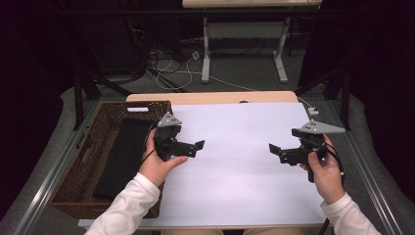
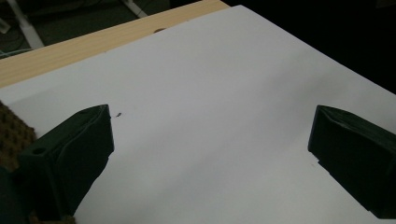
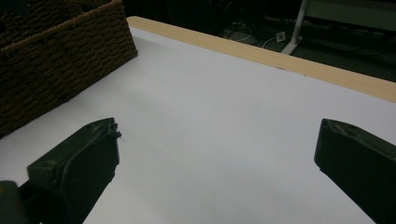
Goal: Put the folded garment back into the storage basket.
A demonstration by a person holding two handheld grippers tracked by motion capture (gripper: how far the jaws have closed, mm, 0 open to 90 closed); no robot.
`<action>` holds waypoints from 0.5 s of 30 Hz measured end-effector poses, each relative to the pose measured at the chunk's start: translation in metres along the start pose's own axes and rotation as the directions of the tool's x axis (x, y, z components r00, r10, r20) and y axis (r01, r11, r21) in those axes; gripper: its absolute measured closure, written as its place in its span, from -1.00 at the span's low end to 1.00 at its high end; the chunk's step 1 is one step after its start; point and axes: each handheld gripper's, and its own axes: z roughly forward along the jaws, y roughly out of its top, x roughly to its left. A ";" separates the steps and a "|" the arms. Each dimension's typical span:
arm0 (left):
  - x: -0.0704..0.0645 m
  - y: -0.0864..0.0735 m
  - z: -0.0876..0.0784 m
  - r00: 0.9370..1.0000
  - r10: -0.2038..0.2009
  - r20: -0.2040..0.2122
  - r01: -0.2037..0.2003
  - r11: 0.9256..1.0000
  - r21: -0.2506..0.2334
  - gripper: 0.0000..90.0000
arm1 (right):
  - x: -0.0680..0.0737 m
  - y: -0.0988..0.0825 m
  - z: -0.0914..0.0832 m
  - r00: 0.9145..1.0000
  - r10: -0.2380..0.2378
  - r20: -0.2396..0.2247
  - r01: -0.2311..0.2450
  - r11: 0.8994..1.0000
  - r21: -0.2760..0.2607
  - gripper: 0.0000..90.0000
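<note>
Both of my sleeves point(image 1: 128, 205) come in from the near edge of the high view, white cuffs ending where my hands wrap the two tools. No brand, label or writing can be read anywhere; a small pale strip sits on the far rim of the basket, too blurred to tell what it says, if anything. Under the tools lies a white sheet point(image 1: 235, 161) that covers most of a light wooden table point(image 1: 210, 97), whose bare wood shows as a band along the far edge. At the left end of the table stands a dark woven basket point(image 1: 73, 176) with something flat and black point(image 1: 122, 156) lying inside it (I cannot tell what it is). Beyond the table the room is dim: grey floor, a tangle of cables, and the white legs of another table point(image 1: 205, 49) farther back. My left gripper point(image 1: 198, 145) hovers just right of the basket, its jaws pointing right and spread wide with nothing between them; the left gripper view shows bare white sheet in the gap. My right gripper point(image 1: 274, 148) is well apart from it near the right side of the sheet, jaws pointing left, also spread wide and holding nothing.
</note>
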 end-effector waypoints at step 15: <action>-0.028 -0.042 0.012 0.998 0.004 0.057 -0.001 0.998 -0.063 -0.99 | -0.008 -0.037 -0.016 1.000 0.012 0.017 -0.012 1.000 -0.004 -1.00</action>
